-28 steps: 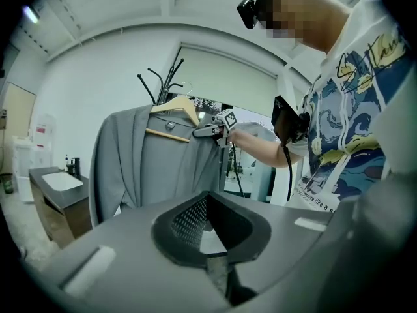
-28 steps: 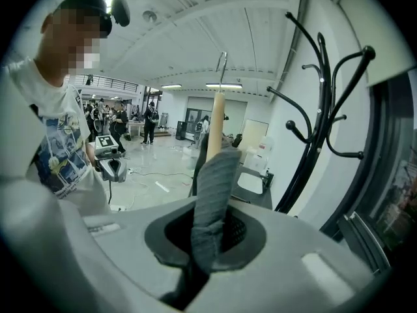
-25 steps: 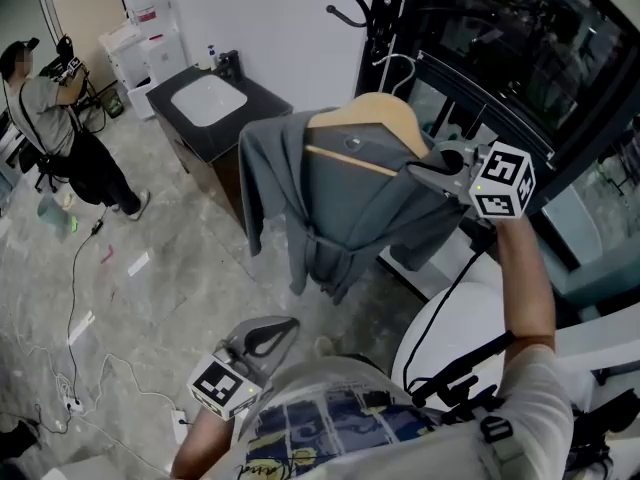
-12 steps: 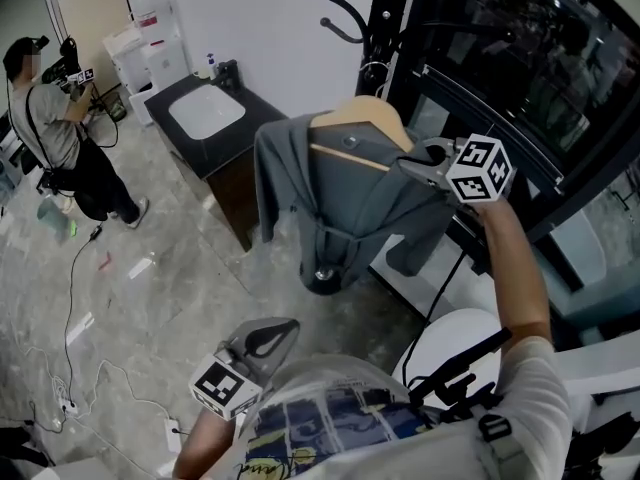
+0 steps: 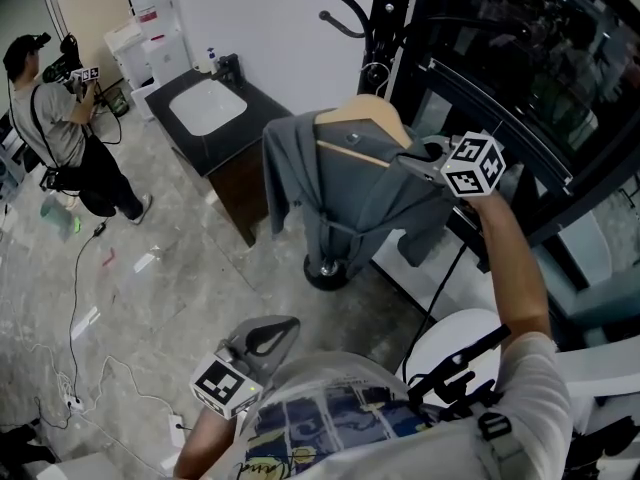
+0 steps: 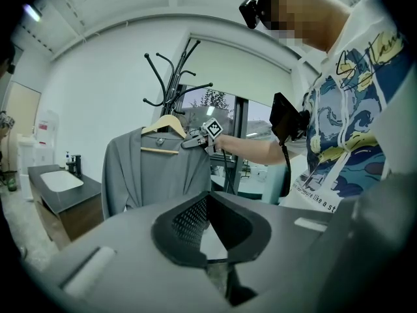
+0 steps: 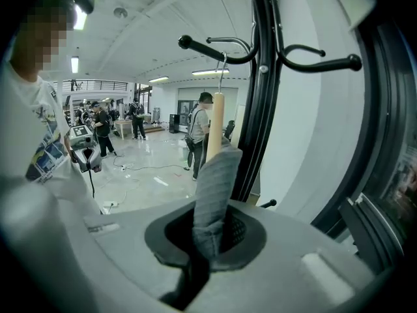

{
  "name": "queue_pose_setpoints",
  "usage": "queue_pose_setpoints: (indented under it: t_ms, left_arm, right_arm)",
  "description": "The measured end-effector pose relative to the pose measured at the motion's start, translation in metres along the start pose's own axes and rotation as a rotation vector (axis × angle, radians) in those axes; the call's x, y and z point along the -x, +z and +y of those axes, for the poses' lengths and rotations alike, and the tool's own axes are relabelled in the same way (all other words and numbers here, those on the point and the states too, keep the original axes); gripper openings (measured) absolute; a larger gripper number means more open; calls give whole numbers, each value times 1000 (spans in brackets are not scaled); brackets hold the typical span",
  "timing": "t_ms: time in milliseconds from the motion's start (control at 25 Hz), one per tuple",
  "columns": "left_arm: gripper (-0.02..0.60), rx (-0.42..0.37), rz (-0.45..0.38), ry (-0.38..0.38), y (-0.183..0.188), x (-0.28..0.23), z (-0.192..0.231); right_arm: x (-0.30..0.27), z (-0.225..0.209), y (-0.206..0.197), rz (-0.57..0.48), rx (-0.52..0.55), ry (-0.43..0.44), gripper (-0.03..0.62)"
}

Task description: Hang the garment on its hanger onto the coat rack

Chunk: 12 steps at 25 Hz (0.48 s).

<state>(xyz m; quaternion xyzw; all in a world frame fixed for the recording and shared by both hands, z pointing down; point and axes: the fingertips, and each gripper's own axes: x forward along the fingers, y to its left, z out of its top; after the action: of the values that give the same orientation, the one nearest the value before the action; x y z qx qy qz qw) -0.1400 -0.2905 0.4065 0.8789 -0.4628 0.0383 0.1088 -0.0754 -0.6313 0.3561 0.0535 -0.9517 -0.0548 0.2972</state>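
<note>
Entry, working outward from my right gripper.

1. Right gripper [image 7: 207, 243]: jaws clamped on a fold of grey cloth, at the garment's shoulder end nearest me. It is raised and stretched out ahead of me.
2. Garment [image 5: 350, 193]: grey, draped over the hanger and hanging free in the air, clear of the floor. A sleeve hangs down each side.
3. Hanger [image 5: 368, 118]: wooden. My right gripper view shows it edge-on, so its long axis runs straight away from the gripper along my pointing line. Its wire hook [image 7: 223, 67] rises from the middle, above and beyond my grip.
4. Coat rack [image 5: 388, 28]: black pole just beside the hanger, on its far side. One curved arm [image 7: 212, 47] crosses right at the top of the hook. I cannot tell whether the hook already bears on it. I judge the coming move turns on this: the hook must sit over that arm, so any travel is up and forward.
5. Left gripper [image 5: 268, 336]: jaws together, nothing between them. It is held low by my body, well apart from the garment, so my right hand is the nearer.
6. Counter [image 5: 245, 93]: dark, with a white basin. The rack's round base stands on the floor off its near corner.
7. A person [image 5: 60, 118] stands beyond, by trailing cables.
</note>
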Motion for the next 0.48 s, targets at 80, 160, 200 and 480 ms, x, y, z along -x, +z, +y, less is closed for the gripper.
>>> queue_pose_setpoints:
  t_ms: [80,160,200,480]
  left_arm:
    - [2,14,1,4,0,0,-1]
    - [2,28,2,8,0,1,-3]
    - [2,34,7,11,-1,2,-4]
    - [2,39,27,12,-4,9,-9]
  right_arm:
    - [-2,-2,-2,-3,-3,1,11]
    - [-4,-3,-2,-8,-7,3,11]
    - [-6,-3,-3,-11,-10,6,11]
    - [-8,-3,-2,-26,5,-9,23]
